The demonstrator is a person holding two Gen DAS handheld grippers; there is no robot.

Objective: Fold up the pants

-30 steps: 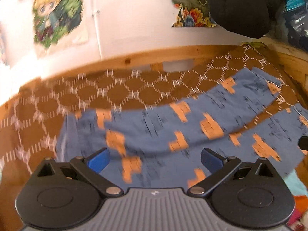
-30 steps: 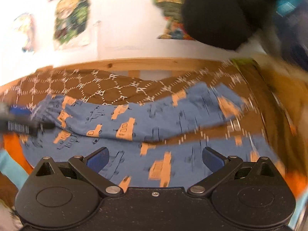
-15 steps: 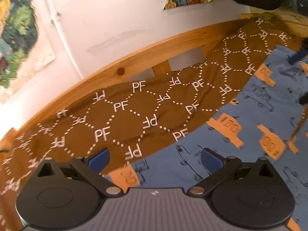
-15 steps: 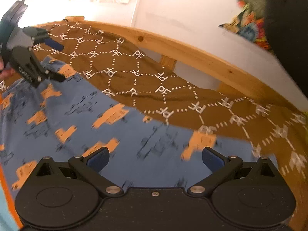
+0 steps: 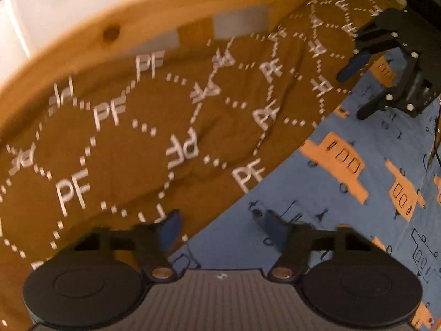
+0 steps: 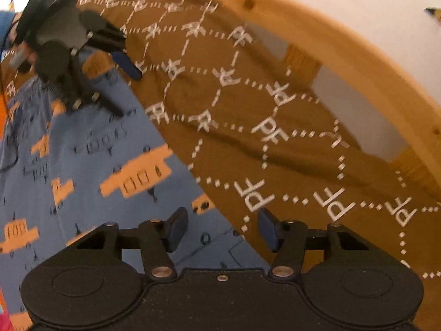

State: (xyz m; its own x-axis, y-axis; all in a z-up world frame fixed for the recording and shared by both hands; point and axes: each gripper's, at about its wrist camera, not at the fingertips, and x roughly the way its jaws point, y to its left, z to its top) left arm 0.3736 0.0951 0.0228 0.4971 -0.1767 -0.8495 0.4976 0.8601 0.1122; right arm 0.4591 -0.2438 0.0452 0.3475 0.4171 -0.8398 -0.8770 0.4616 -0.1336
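The blue pants (image 5: 344, 193) with orange vehicle prints lie spread on a brown bedspread; they also show in the right wrist view (image 6: 96, 171). My left gripper (image 5: 223, 227) is open, low over the far edge of the pants, one finger over the bedspread and one over the fabric. My right gripper (image 6: 222, 229) is open the same way, straddling that edge further along. Each gripper shows in the other's view: the right one (image 5: 355, 93) and the left one (image 6: 124, 93), both open at the pants' edge.
The brown bedspread (image 5: 124, 143) with white "PF" hexagon print covers the bed. A wooden bed rail (image 5: 115, 30) runs along the far side against a white wall (image 6: 358, 8). Orange fabric (image 6: 2, 102) shows at the left edge.
Both grippers have dropped and moved forward to the far edge of the pants. Their jaws have narrowed but stay open. The wall posters have left the view.
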